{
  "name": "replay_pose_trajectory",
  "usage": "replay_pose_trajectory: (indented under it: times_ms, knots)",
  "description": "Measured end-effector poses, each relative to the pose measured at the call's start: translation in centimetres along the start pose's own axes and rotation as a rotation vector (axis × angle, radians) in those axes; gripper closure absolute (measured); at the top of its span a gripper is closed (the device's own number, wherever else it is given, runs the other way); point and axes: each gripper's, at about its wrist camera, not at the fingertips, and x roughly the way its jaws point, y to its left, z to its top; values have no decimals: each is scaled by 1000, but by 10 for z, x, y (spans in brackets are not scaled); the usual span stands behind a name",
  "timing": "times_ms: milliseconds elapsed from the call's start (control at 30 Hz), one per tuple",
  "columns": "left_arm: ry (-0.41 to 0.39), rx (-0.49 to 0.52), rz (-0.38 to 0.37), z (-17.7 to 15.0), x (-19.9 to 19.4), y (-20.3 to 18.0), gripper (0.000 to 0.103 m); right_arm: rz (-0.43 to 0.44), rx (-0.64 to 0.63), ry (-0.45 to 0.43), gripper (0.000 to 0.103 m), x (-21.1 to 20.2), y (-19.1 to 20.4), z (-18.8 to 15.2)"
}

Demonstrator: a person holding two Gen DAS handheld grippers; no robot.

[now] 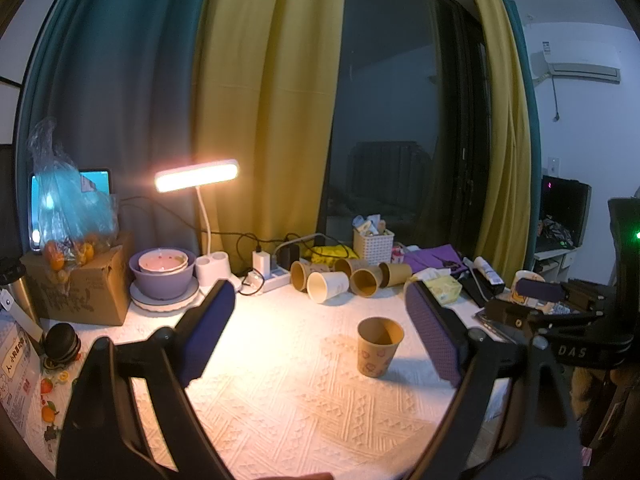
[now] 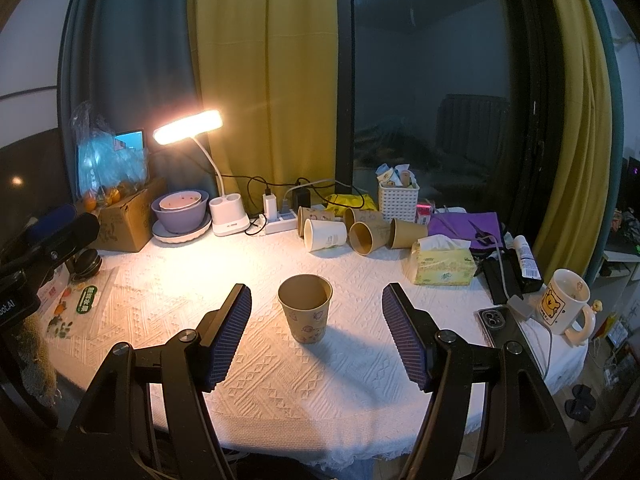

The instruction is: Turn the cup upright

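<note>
A brown paper cup (image 2: 305,307) with purple prints stands upright, mouth up, on the white tablecloth; it also shows in the left wrist view (image 1: 378,346). My right gripper (image 2: 316,300) is open, its blue pads on either side of the cup, not touching it. My left gripper (image 1: 320,300) is open and empty, with the cup between its pads toward the right one. The right gripper also shows at the right edge of the left wrist view (image 1: 540,296).
Several paper cups (image 2: 344,230) lie on their sides at the back. A lit desk lamp (image 2: 188,127), stacked bowls (image 2: 182,212), cardboard box (image 2: 128,220), power strip (image 2: 276,220), white basket (image 2: 398,196), tissue pack (image 2: 442,266), phone (image 2: 496,322) and mug (image 2: 566,304) ring the table.
</note>
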Motion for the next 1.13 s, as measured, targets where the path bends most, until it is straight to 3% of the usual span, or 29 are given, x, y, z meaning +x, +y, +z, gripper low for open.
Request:
replay_pose_trajectory:
  times_ms: [1133]
  knots:
    - [20,-29,14,-13,5,4,15,35,-17,14,32,4,7,-7]
